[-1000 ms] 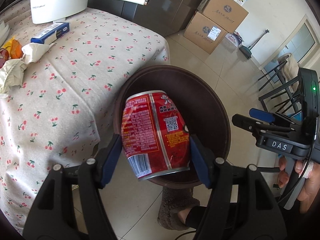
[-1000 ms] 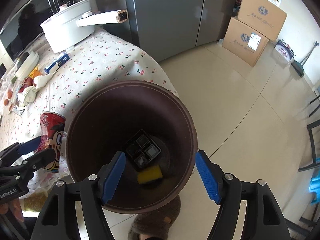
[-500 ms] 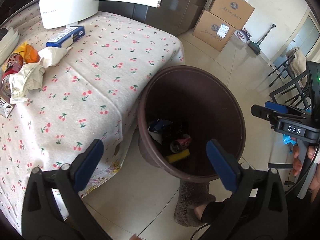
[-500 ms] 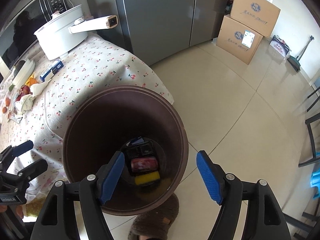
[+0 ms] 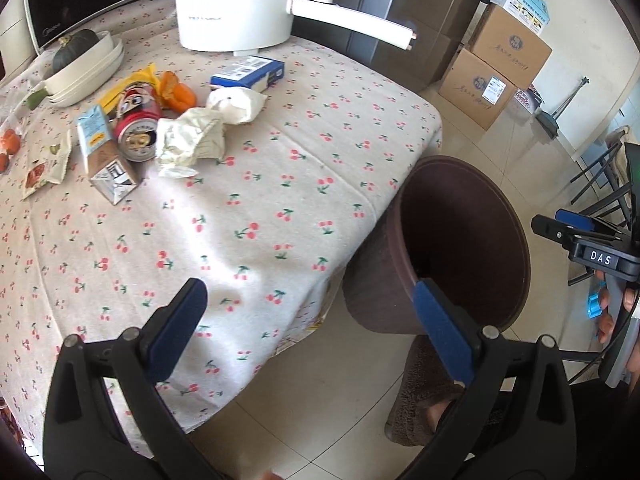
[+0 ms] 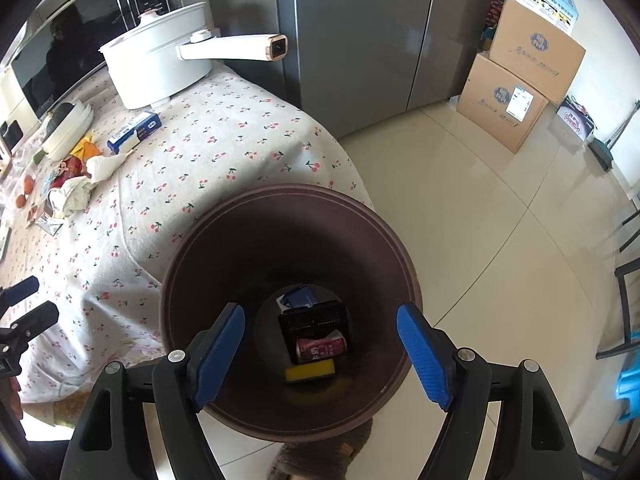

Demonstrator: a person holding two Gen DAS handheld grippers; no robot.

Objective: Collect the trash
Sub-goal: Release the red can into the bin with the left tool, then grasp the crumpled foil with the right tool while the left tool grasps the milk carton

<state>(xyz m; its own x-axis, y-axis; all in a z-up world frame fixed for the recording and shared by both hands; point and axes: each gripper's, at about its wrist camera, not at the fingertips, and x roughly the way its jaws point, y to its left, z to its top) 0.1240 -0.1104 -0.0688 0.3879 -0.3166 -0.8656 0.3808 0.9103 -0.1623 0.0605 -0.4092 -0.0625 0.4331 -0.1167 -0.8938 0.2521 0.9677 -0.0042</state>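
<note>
A brown bin (image 6: 224, 248) stands on the floor beside the table; it also shows in the left wrist view (image 5: 460, 216). At its bottom lie a red can (image 6: 320, 349), a yellow sponge (image 6: 310, 370) and a black tray (image 6: 312, 318). My right gripper (image 6: 320, 354) is open and empty above the bin mouth. My left gripper (image 5: 308, 328) is open and empty over the table's near corner. On the table lie trash: a red can (image 5: 136, 124), crumpled paper (image 5: 192, 140), a small carton (image 5: 104, 152), orange peel (image 5: 176, 92) and a blue box (image 5: 248, 74).
A white pot with a long handle (image 5: 240, 4) stands at the table's back. White dishes with a dark squash (image 5: 84, 68) sit at the back left. Cardboard boxes (image 5: 500, 64) stand by the wall. Chairs (image 5: 600, 184) are at the right.
My left gripper opened and dropped the red can into the bin. It then swung left, back over the table corner. The right gripper stayed over the bin.
</note>
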